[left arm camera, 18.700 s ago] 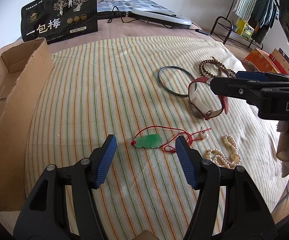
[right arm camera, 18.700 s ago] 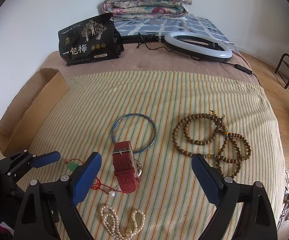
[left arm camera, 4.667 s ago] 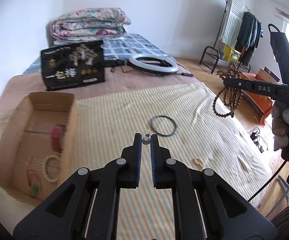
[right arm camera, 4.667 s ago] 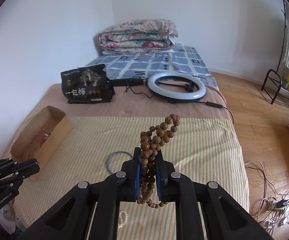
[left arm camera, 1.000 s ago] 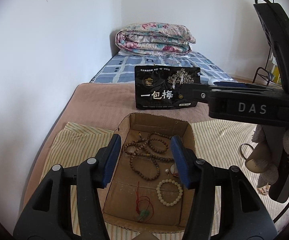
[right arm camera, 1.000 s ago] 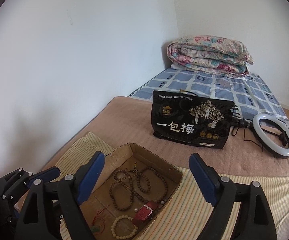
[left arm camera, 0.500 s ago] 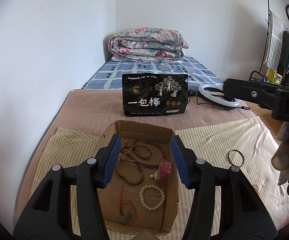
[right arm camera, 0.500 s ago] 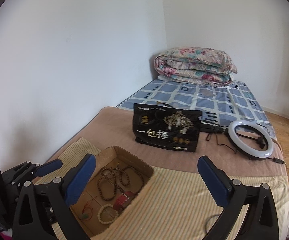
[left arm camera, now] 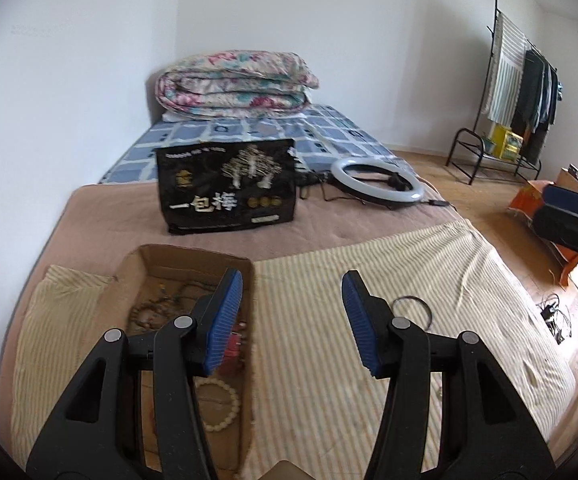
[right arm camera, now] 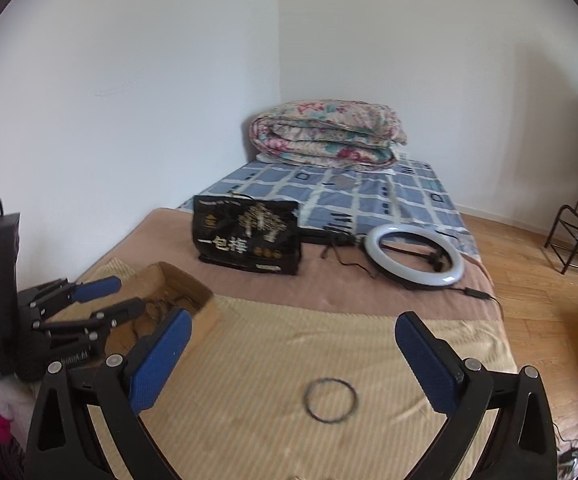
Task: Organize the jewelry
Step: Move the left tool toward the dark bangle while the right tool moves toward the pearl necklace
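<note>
Left hand-held gripper (left arm camera: 293, 320) spread wide, empty, above right wall of cardboard box (left arm camera: 193, 258) holding beads (left arm camera: 217, 400) and watch (left arm camera: 235, 346); right hand-held gripper (right arm camera: 293, 364) spread wide, empty, over dark bangle (right arm camera: 331, 401) lying flat on striped cloth (right arm camera: 273, 344).

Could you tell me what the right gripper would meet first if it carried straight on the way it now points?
Most likely the thin dark bangle lying on the striped yellow cloth: it sits just ahead between the right gripper's open jaws. Depth is unclear, so it might pass over and touch cloth beyond.
</note>
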The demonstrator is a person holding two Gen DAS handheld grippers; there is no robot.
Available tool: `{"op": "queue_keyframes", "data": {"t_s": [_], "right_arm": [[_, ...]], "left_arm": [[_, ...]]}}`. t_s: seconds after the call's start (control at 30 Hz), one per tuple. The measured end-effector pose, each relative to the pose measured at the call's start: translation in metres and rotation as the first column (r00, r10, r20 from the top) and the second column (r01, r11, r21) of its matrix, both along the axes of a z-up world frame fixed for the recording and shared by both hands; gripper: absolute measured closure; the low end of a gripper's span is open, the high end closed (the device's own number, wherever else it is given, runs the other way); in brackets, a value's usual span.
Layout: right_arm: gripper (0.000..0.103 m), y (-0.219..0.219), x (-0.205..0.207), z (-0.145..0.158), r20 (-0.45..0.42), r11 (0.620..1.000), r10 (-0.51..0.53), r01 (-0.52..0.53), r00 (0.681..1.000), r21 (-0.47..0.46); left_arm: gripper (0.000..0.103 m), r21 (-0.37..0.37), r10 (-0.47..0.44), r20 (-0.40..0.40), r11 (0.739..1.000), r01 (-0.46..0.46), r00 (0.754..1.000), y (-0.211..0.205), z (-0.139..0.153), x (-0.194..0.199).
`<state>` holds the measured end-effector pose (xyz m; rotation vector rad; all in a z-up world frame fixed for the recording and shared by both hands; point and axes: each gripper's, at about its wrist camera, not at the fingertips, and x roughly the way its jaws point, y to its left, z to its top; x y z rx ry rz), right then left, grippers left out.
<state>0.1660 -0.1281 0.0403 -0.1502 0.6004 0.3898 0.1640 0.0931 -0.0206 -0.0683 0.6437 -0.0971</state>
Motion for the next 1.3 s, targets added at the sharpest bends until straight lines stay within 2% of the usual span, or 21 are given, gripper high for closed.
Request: {"op": "queue_keyframes", "data": {"t_s": [0.17, 0.2, 0.23, 0.27, 0.4, 0.67, 0.83, 1.13, 1.3], "right_arm": [[0.000, -0.048, -0.021, -0.021, -0.022, 0.999, -0.036, 0.036, 0.999, -0.015], [0.000, -0.054, -0.025, -0.026, -0.032, 0.999, -0.040, 0.039, 0.999, -0.017], [0.000, -0.062, -0.029, -0.033, -0.047, 0.999, -0.043, 0.042, 0.998, -0.019], [0.000, -0.068, -0.033, -0.040, -0.061, 0.999, -0.045, 0.044, 0.997, -0.022], [0.000, -0.081, -0.047, -0.069, -0.098, 0.998, -0.040, 0.035, 0.994, -0.057], [0.000, -0.080, -0.061, -0.131, -0.201, 0.996, -0.004, -0.014, 0.980, -0.086], [0.002, -0.076, -0.062, -0.161, -0.279, 0.997, 0.022, -0.041, 0.960, -0.064], [0.015, -0.055, -0.059, -0.194, -0.332, 0.991, 0.031, -0.071, 0.943, -0.109], [0.024, -0.044, -0.056, -0.205, -0.332, 0.983, 0.013, -0.073, 0.943, -0.171]], "left_arm": [[0.049, 0.001, -0.066, -0.051, 0.998, 0.066, 0.997, -0.030, -0.010, 0.010], [0.046, 0.001, -0.075, -0.057, 0.997, 0.075, 0.996, -0.034, -0.011, 0.009], [0.037, 0.002, -0.086, -0.066, 0.996, 0.086, 0.994, -0.039, -0.014, 0.011], [0.033, 0.000, -0.096, -0.075, 0.995, 0.097, 0.993, -0.045, -0.016, 0.014], [0.033, -0.001, -0.123, -0.101, 0.992, 0.124, 0.987, -0.061, -0.026, 0.018], [0.032, -0.006, -0.152, -0.157, 0.988, 0.153, 0.976, -0.081, -0.047, 0.025], [0.033, -0.015, -0.164, -0.189, 0.986, 0.164, 0.968, -0.090, -0.059, 0.031], [0.033, -0.027, -0.211, -0.242, 0.977, 0.211, 0.947, -0.110, -0.082, 0.038], [0.033, -0.038, -0.223, -0.274, 0.974, 0.221, 0.935, -0.123, -0.095, 0.045]]}}
